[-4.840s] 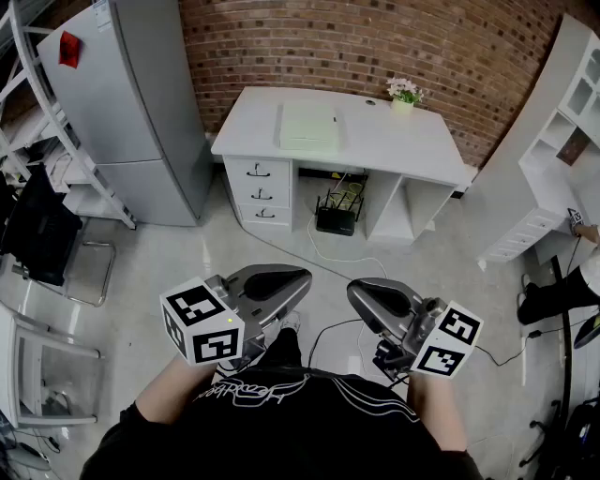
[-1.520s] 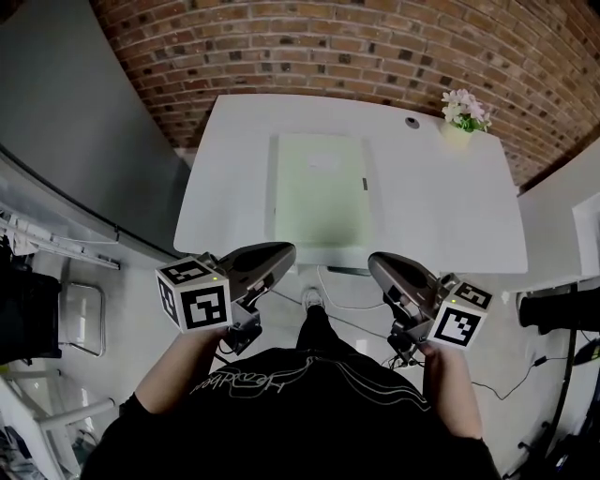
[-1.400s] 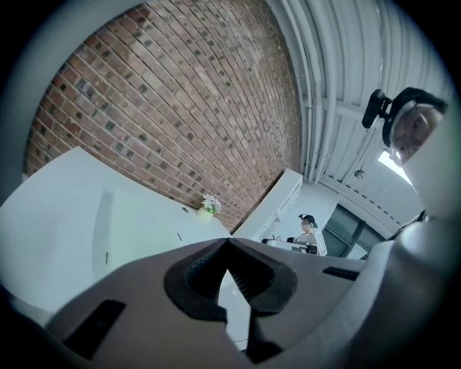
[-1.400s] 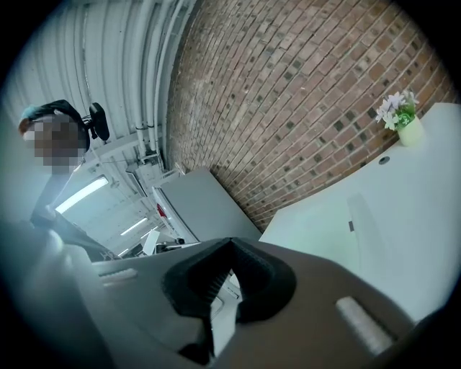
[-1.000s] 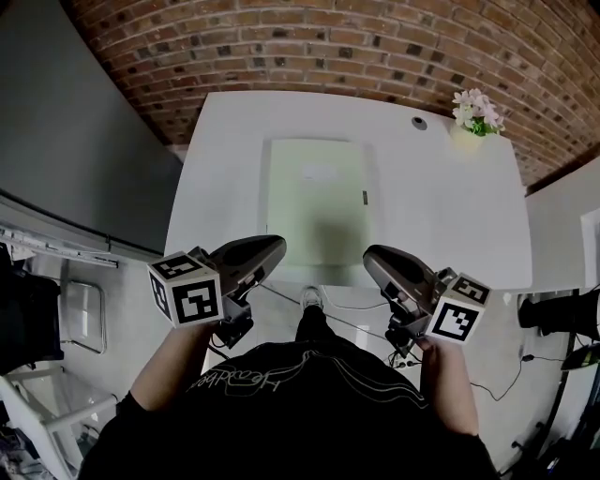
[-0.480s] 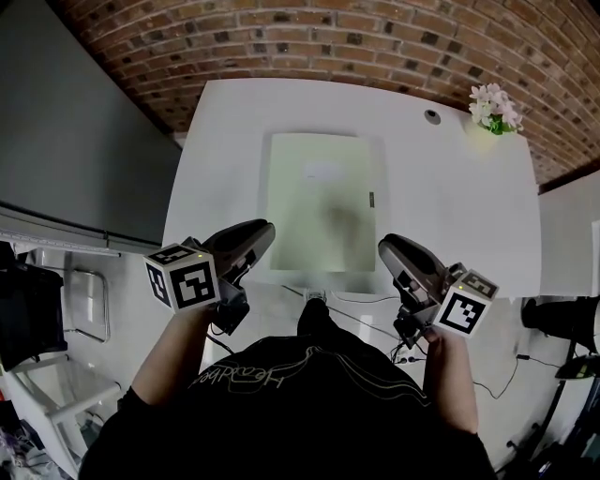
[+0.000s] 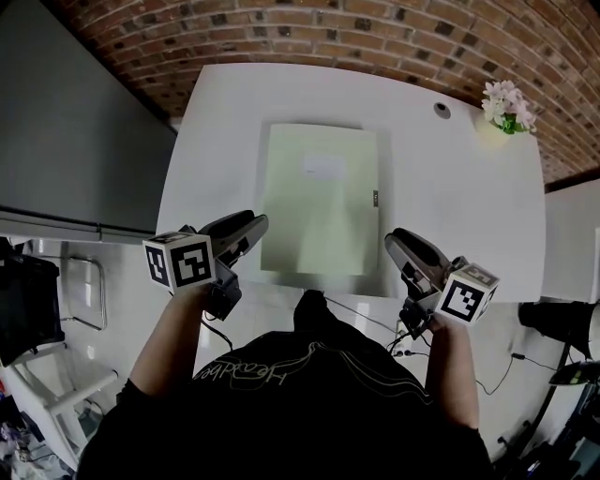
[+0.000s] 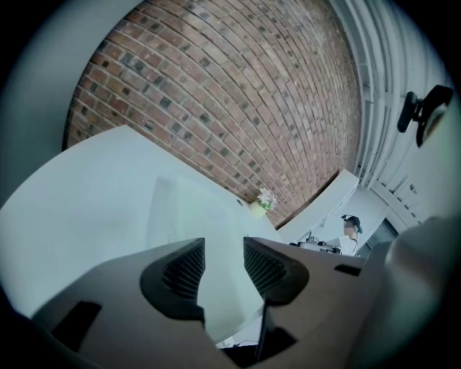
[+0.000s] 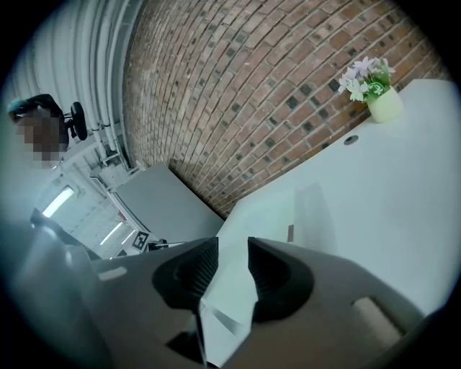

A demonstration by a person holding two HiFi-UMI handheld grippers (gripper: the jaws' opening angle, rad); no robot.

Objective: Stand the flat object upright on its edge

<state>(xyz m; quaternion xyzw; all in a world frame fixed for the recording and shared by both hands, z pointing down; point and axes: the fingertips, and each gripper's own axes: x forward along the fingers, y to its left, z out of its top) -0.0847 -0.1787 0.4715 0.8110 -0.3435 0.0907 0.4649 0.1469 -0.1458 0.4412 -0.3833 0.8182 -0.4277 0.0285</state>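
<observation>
A pale green flat folder (image 7: 321, 199) lies flat in the middle of the white desk (image 7: 450, 206), with a small dark tab on its right edge. My left gripper (image 7: 251, 225) hovers over the desk's front edge by the folder's near left corner. My right gripper (image 7: 396, 242) is off the near right corner. In the left gripper view the left gripper (image 8: 224, 249) has its jaws opening, with nothing between them, and the folder (image 8: 184, 209) lies ahead. The right gripper (image 9: 232, 249) is also opening on nothing, with the folder (image 9: 311, 209) ahead.
A small pot of flowers (image 7: 506, 101) stands at the desk's back right corner, near a round cable hole (image 7: 441, 109). A brick wall (image 7: 309, 28) backs the desk. A grey cabinet (image 7: 66, 122) stands to the left. A person (image 8: 351, 227) is far off.
The desk has come closer under the head view. Both grippers have moved forward and apart, from in front of the desk to its front edge on either side of the folder.
</observation>
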